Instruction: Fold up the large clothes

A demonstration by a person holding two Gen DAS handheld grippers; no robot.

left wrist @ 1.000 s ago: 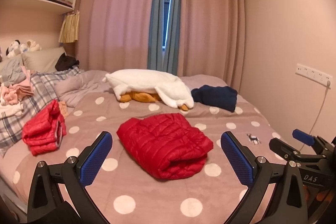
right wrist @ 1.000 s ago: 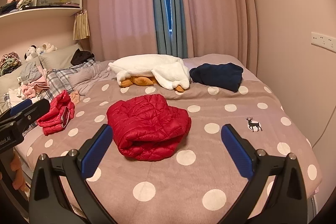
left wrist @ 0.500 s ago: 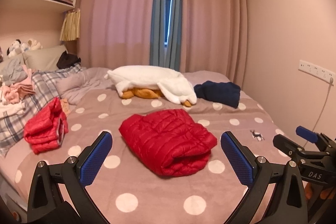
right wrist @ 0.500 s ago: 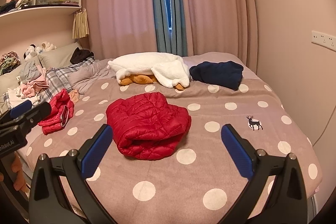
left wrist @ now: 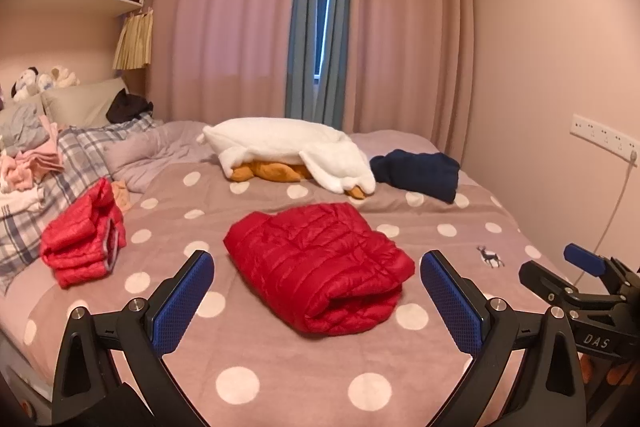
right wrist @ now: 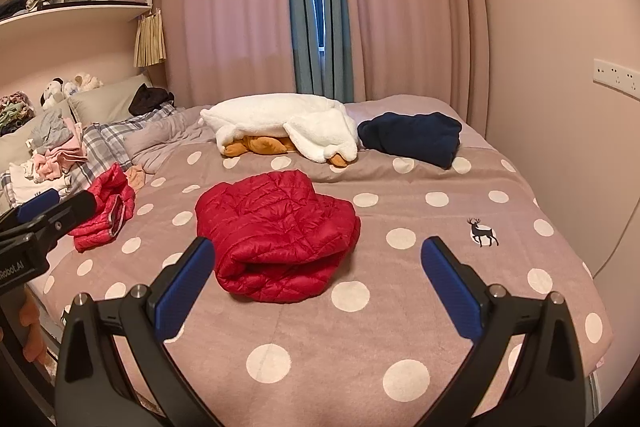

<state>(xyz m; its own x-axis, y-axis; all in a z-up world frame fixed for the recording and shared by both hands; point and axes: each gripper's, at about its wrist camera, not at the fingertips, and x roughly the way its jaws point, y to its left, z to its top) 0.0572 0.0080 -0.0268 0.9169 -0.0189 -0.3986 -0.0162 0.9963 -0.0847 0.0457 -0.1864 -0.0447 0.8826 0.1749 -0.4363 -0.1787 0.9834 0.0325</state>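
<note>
A folded red puffer jacket [left wrist: 320, 267] lies in the middle of the polka-dot bed [left wrist: 280, 367]; it also shows in the right wrist view [right wrist: 276, 239]. My left gripper [left wrist: 316, 303] is open and empty, held back from the jacket near the bed's front edge. My right gripper [right wrist: 316, 291] is open and empty, also in front of the jacket. A second folded red jacket [left wrist: 80, 247] lies at the left of the bed, seen too in the right wrist view [right wrist: 106, 215].
A white plush goose [left wrist: 288, 151] and a folded navy garment [left wrist: 416, 173] lie at the far side of the bed. Pillows and a pile of clothes [left wrist: 28, 163] are at the left. A wall with sockets [left wrist: 604, 139] stands to the right.
Both grippers have drawn back and risen slightly, so the jacket sits a little farther off in view. The jaws stay open. Nothing on the bed has moved.
</note>
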